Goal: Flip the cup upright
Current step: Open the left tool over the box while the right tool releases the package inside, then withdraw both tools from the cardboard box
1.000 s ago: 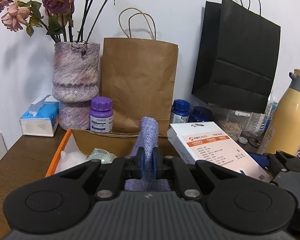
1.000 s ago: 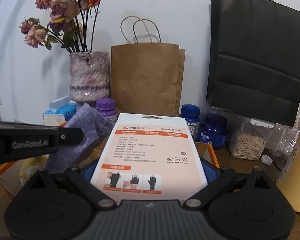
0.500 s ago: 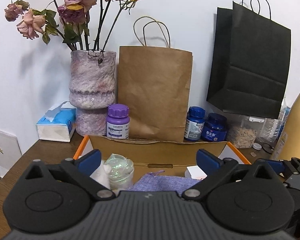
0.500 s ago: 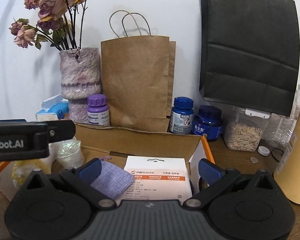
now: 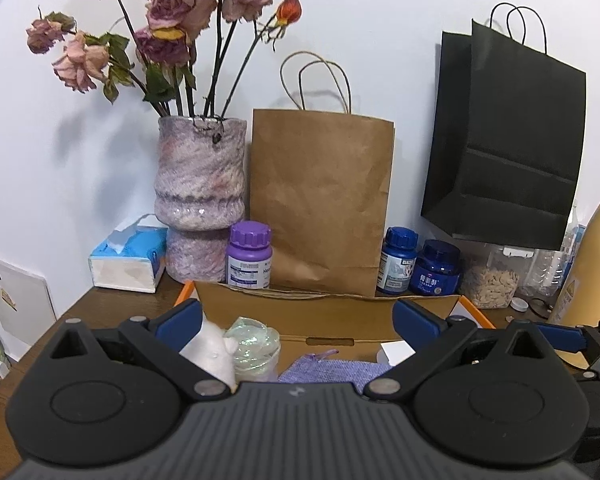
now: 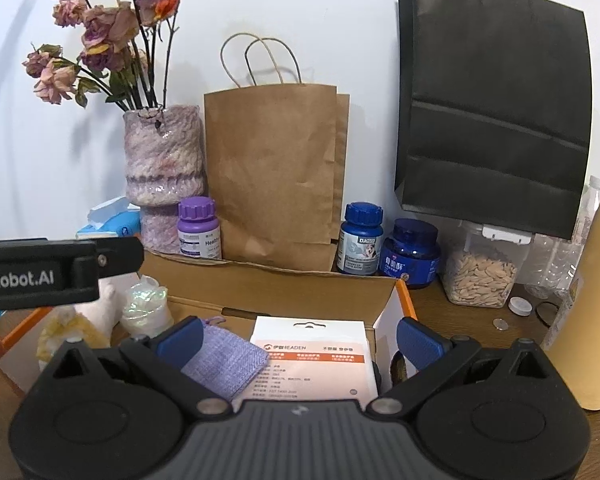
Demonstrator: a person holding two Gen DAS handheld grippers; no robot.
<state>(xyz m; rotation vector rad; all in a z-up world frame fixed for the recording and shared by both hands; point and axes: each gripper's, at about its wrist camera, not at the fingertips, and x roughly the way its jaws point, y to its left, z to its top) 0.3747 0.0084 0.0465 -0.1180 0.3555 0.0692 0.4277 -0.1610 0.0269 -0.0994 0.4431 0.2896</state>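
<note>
**No cup plainly in view, and a crowded box under both tools**

The left gripper (image 5: 296,320) and right gripper (image 6: 298,338) both hover over the open cardboard box (image 6: 284,280) with fingers spread wide and nothing between them. The one thing that might be the cup is an iridescent, clear-looking item (image 5: 254,344) at the box's near left, just beside a white fluffy object (image 5: 212,350); I cannot tell which way up it lies. The purple pouch (image 6: 224,362) and a printed packet (image 6: 312,360) lie beneath the right gripper. A thin, glossy wall could slip or crumple if pinched hard. Reaching in may also snag the pouch, or knock the purple-capped bottle (image 5: 249,256) and the vase (image 5: 201,196) of dried flowers just beyond the box on the worktop (image 5: 112,304)
</note>
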